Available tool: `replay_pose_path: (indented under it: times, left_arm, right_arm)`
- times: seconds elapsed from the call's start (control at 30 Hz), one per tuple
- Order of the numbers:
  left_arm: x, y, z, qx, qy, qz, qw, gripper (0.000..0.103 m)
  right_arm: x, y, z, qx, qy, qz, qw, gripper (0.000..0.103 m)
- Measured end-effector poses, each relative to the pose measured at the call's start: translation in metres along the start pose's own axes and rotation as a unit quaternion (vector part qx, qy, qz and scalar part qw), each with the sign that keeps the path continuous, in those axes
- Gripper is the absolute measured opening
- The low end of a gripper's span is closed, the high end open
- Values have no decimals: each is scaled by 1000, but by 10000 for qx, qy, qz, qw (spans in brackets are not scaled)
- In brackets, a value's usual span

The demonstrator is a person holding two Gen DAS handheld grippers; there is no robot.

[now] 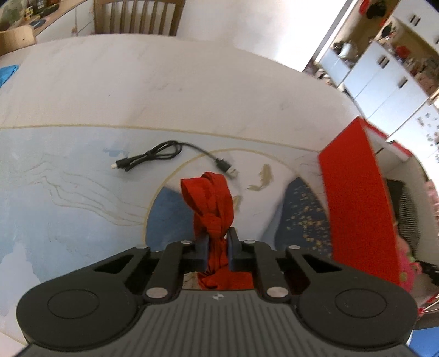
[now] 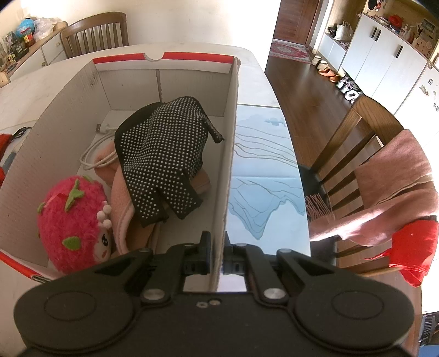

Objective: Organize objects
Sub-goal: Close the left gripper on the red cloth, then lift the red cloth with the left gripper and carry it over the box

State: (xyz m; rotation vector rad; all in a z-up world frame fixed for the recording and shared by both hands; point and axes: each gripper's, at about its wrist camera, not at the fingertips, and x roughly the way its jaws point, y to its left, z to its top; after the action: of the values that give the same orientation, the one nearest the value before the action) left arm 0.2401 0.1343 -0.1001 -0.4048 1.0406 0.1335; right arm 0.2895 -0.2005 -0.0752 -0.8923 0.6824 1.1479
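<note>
My left gripper (image 1: 218, 237) is shut on a knotted red ribbon (image 1: 212, 200) and holds it above the table mat. A black USB cable (image 1: 162, 155) lies on the mat beyond it. The red cardboard box (image 1: 354, 197) stands at the right. My right gripper (image 2: 218, 241) is shut on the box's right wall (image 2: 229, 153). Inside the box lie a black dotted glove (image 2: 164, 153), a pink strawberry plush (image 2: 74, 222), a pink cloth (image 2: 123, 203) and a white cable (image 2: 96, 153).
The white table (image 1: 164, 82) carries a blue patterned mat (image 1: 68, 178). A wooden chair (image 1: 137, 16) stands at the far side. Another chair (image 2: 356, 142) draped with a pink scarf (image 2: 389, 192) stands right of the table. White cabinets (image 2: 384, 55) line the far wall.
</note>
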Motion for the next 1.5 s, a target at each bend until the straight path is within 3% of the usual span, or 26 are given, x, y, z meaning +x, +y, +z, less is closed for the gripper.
replay_pose_path:
  times: [0.4, 0.67, 0.87, 1.27, 1.5]
  left_arm:
    - [-58, -37, 5, 398, -436, -884, 9943, 9]
    - [-88, -89, 18, 874, -582, -1578, 9819, 9]
    - [-87, -134, 26, 1217, -556, -1901, 9726, 9]
    - [-41, -220, 35, 1897, -191, -1966, 9618, 9]
    - [-11, -252, 35, 2496, -33, -1488, 9569, 9]
  right_arm:
    - [1, 1, 1, -53, -18, 7, 10000, 5]
    - [3, 1, 2, -100, -37, 3, 9999, 5]
    - [3, 1, 1, -135, -47, 14, 9999, 4]
    - [2, 1, 0, -217, -80, 63, 9997, 4]
    - [2, 0, 0, -236, -89, 119, 9996, 5]
